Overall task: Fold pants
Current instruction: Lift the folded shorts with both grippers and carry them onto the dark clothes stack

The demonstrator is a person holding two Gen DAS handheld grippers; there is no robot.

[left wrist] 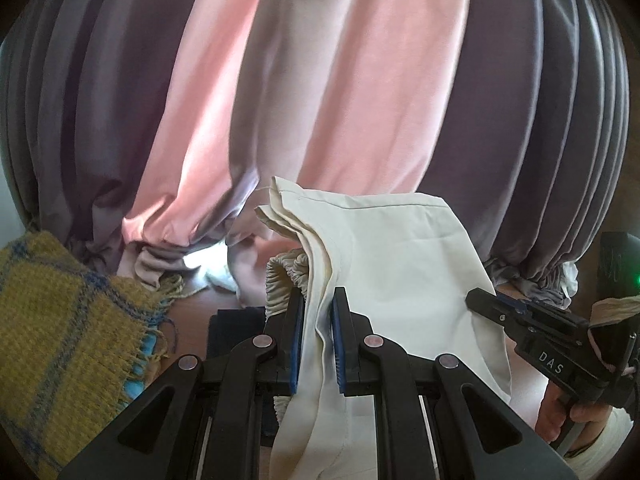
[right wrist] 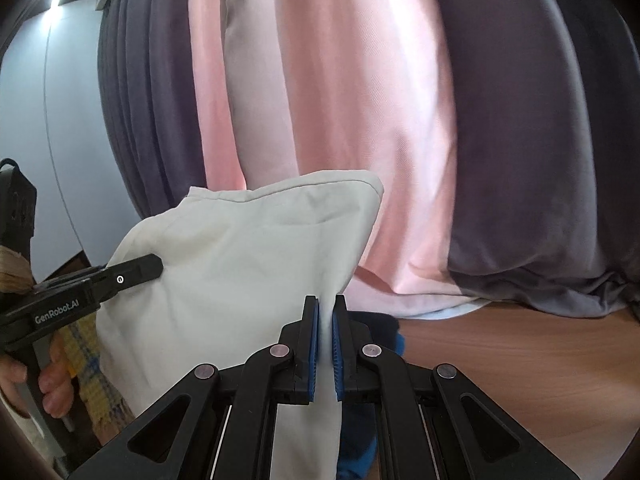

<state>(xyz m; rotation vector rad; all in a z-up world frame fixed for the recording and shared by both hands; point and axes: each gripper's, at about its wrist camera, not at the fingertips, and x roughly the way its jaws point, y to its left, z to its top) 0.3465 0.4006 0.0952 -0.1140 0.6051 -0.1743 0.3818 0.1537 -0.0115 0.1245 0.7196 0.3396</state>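
while the cream pants (left wrist: 384, 240) hang lifted before the curtains (left wrist: 340, 80), your left gripper (left wrist: 318, 320) and right gripper (right wrist: 326, 320) each pinch an edge; keep both level and taut, probably lowering them evenly onto the wooden surface (right wrist: 500, 360).

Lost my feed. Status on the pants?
Left tongs shut on pants. Right tongs shut on them too. Pants lifted, doubled over. Curtain behind, clear.

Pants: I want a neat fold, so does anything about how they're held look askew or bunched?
Yes. At the left gripper the cream pants bunch: the gathered waistband sits crumpled beside its jaw, and layered edges fan out unevenly above. The right gripper pinches a smoother edge.
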